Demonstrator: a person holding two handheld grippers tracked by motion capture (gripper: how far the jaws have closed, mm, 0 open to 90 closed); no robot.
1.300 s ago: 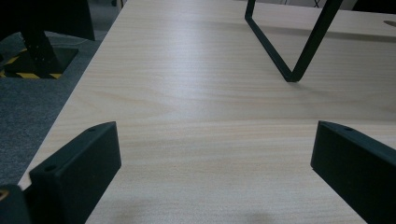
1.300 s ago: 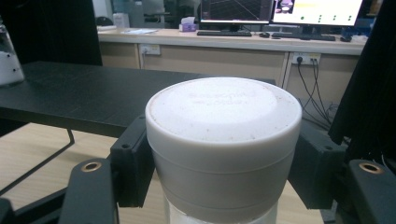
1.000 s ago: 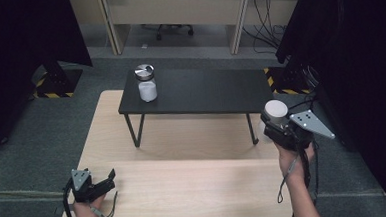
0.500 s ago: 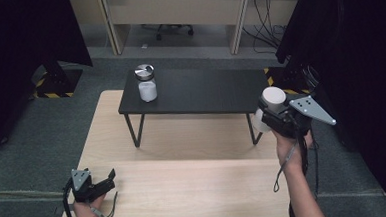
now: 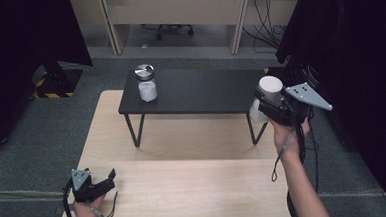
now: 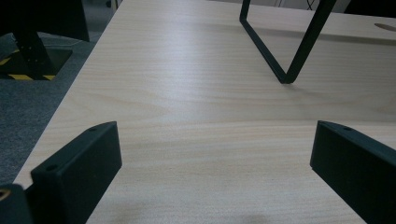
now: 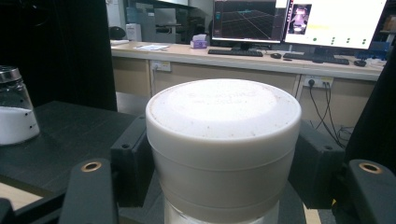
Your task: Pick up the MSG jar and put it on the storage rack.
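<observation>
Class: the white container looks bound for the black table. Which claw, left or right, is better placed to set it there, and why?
Right. The right claw already grips the white container beside the black table; the left claw is open, low on the wooden table.

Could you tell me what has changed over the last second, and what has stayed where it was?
The right claw, shut on the white container, has lifted and carried it away from the person, up to the right end of the black table. Nothing was grasped or released. The left claw stayed open, low over the wooden table, and the glass jar stayed on the black table's left end.
</observation>
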